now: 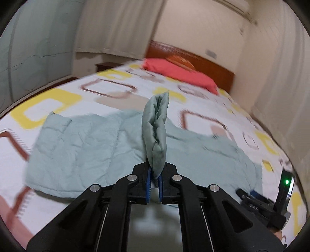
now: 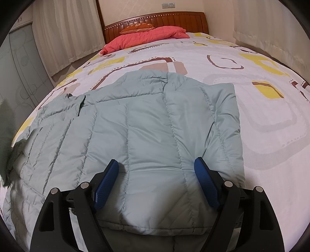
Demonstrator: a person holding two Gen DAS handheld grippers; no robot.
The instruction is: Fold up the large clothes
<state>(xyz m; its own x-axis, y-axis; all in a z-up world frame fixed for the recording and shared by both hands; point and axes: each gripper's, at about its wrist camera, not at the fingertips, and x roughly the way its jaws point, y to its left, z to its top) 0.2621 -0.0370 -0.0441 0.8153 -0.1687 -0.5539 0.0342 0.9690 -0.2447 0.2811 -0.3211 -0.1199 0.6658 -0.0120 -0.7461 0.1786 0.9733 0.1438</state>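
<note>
Bedspread (image 2: 222, 124) carries the pale green puffer jacket (image 2: 147, 131) at the bed's foot edge: soft, light, likely slippery. Left gripper (image 1: 154, 180) is clamped on a raised padded fold; right gripper (image 2: 156, 184), jaws apart, straddles the hem. Grip seams.

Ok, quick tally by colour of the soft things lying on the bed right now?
Pale green: 1, the puffer jacket, a fold of it pinched in the left gripper; the right gripper is open over it.
Coral pink: 1, the quilt by the headboard.
Orange: 1, the cushion.
Total: 3
</note>
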